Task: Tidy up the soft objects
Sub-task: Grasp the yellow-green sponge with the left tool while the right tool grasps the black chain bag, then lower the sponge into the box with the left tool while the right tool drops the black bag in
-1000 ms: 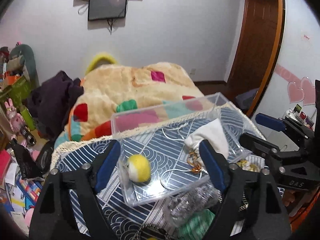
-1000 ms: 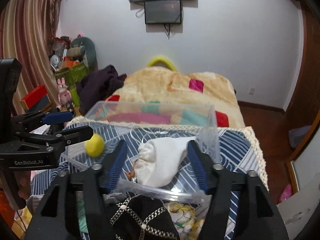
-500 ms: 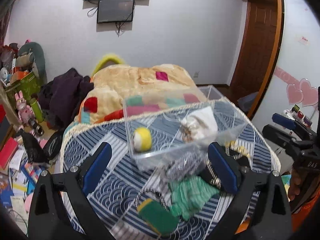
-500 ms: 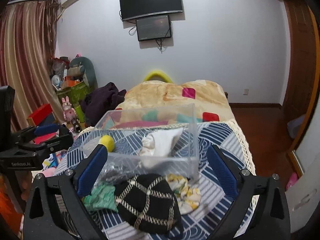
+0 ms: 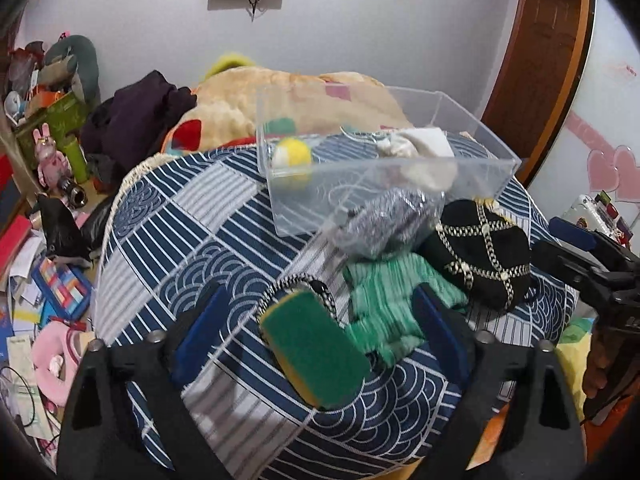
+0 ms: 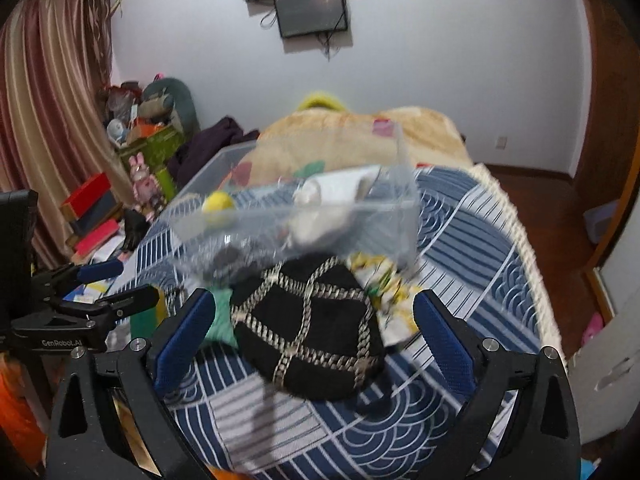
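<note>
A clear plastic box (image 5: 472,168) (image 6: 400,212) on the blue patterned table holds a yellow ball (image 5: 292,156) (image 6: 218,202) and a white cloth pouch (image 5: 420,148) (image 6: 320,196). In front of it lie a green-and-yellow sponge (image 5: 316,352), a green cloth (image 5: 388,304), a silvery scrubber (image 5: 384,224) and a black chain-patterned hat (image 5: 480,256) (image 6: 312,320). My left gripper (image 5: 320,332) is open and empty, hovering around the sponge. My right gripper (image 6: 312,332) is open and empty, hovering around the hat.
The round table (image 5: 200,240) has a cream fringe edge. Behind it is a bed with a tan blanket (image 5: 280,92). Toys, books and boxes clutter the floor at the left (image 5: 48,280). A wooden door (image 5: 540,60) stands at the right.
Both grippers have pulled back from the clear box toward the table's near side and opened wider. The sponge, green cloth and hat have come into view between the fingers.
</note>
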The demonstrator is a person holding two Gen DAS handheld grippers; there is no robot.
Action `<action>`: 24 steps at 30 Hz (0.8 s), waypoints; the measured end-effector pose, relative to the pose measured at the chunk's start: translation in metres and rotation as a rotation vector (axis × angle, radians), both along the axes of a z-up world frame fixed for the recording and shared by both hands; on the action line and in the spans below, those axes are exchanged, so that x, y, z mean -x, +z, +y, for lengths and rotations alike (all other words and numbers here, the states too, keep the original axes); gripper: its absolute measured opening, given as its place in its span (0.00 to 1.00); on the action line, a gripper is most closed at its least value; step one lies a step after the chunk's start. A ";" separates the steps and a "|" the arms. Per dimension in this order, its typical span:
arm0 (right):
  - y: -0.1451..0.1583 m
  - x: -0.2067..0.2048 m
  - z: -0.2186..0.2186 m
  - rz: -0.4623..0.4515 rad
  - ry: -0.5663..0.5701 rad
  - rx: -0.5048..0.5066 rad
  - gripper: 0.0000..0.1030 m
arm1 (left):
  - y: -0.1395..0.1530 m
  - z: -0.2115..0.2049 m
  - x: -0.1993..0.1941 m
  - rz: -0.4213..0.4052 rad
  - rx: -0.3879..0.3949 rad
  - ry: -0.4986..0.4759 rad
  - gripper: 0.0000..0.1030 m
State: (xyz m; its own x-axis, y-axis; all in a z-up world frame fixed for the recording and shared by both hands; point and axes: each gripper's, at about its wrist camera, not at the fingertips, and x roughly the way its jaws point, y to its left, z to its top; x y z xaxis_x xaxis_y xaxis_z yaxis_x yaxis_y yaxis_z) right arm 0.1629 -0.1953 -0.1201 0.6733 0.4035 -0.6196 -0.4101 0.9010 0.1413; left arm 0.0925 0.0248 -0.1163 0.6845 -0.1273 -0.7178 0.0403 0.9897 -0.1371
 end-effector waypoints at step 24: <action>-0.012 0.010 -0.016 0.042 0.021 -0.018 0.18 | 0.008 0.004 0.015 -0.021 0.012 -0.041 0.38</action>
